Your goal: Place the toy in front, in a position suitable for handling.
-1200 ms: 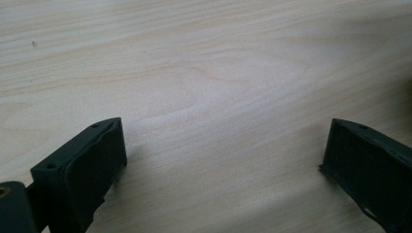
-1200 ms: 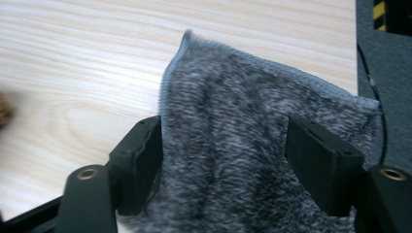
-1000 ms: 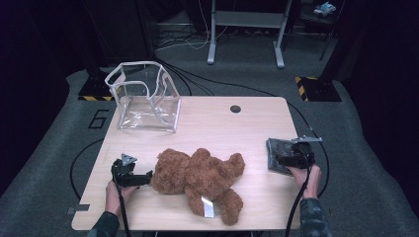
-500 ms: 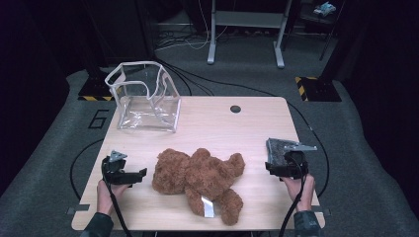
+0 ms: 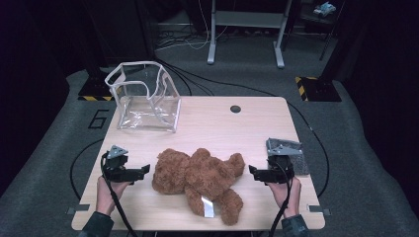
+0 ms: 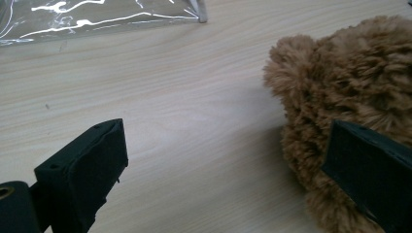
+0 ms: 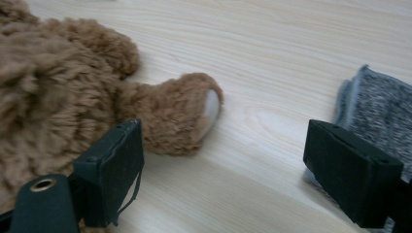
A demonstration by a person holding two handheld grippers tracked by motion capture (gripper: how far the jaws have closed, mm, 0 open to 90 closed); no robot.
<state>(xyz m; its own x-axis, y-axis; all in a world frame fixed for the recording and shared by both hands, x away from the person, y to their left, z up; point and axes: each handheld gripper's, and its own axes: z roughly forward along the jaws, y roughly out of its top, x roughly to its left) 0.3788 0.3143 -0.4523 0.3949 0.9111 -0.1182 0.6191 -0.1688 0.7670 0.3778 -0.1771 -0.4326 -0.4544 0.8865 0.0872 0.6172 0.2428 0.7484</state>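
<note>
Teddy bear (image 5: 197,177), lying flat between left gripper (image 5: 141,171) and right gripper (image 5: 255,172), both spread and empty; grips best, probably, low and from both flanks together.

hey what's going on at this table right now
A person stands at a wooden table with a gripper in each hand. A brown teddy bear lies between them. The left gripper and the right gripper both point at the bear with fingers open, holding nothing. A clear plastic bag stands open at the far left corner, and a grey cloth lies by the right hand.
</note>
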